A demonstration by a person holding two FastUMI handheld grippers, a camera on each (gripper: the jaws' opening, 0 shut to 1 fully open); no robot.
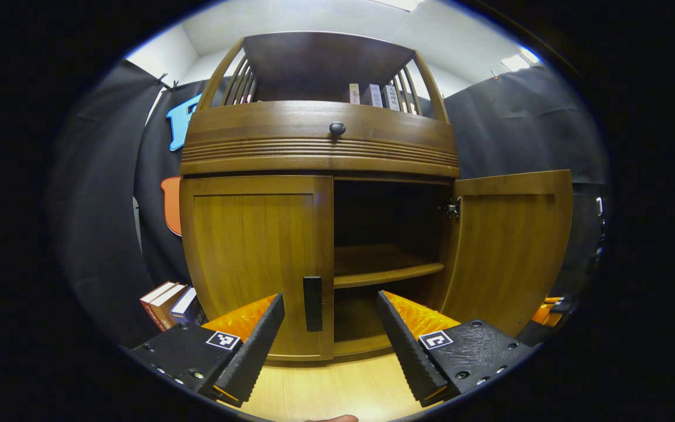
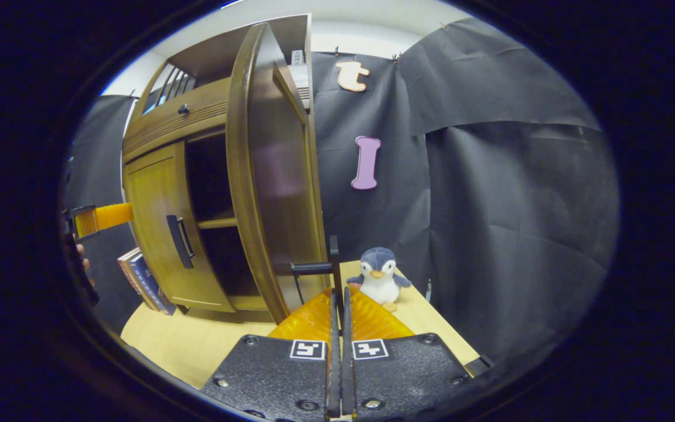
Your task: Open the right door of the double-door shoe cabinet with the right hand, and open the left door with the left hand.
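Half is done: your right gripper (image 2: 337, 305) is clamped on the handle (image 2: 333, 266) of the right door (image 2: 273, 176), swung wide open. The left door (image 1: 255, 258) remains closed, its dark handle (image 1: 313, 303) straight ahead between your left gripper's (image 1: 330, 328) widely spread fingers.

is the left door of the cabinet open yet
No, the left door sits flush and closed with its handle untouched between the open left gripper, while the right door is swung out.
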